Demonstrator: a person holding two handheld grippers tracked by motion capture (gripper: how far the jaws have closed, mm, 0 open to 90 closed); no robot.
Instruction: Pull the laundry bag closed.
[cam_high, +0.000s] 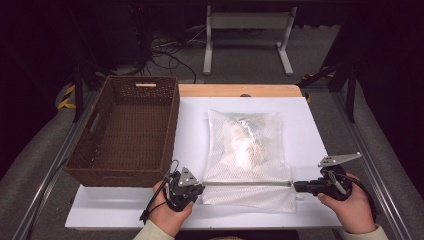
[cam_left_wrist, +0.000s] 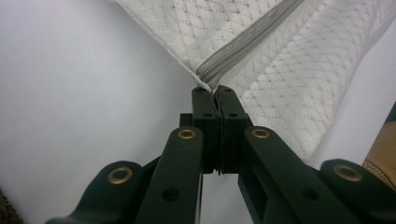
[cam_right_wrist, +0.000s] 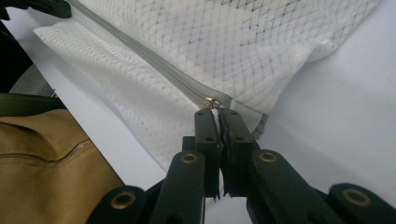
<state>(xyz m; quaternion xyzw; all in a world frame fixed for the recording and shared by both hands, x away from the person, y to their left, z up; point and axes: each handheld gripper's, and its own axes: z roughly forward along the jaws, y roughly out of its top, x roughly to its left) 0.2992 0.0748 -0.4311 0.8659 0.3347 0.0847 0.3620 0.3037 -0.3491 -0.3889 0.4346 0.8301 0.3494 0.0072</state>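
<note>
Zipping step: left tool (cam_high: 196, 190) pinches the mesh bag (cam_high: 247, 145) corner; right tool (cam_high: 300, 186), at three o'clock, clamps the zip pull (cam_right_wrist: 211, 102). Next: steady sideways pull.

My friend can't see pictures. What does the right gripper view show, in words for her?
The right gripper, its two black jaws shut, pinches the small metal zipper pull at one end of a white mesh bag lying on a white table. The grey zipper runs away toward the upper left, and tan clothing shows at the lower left.
</note>
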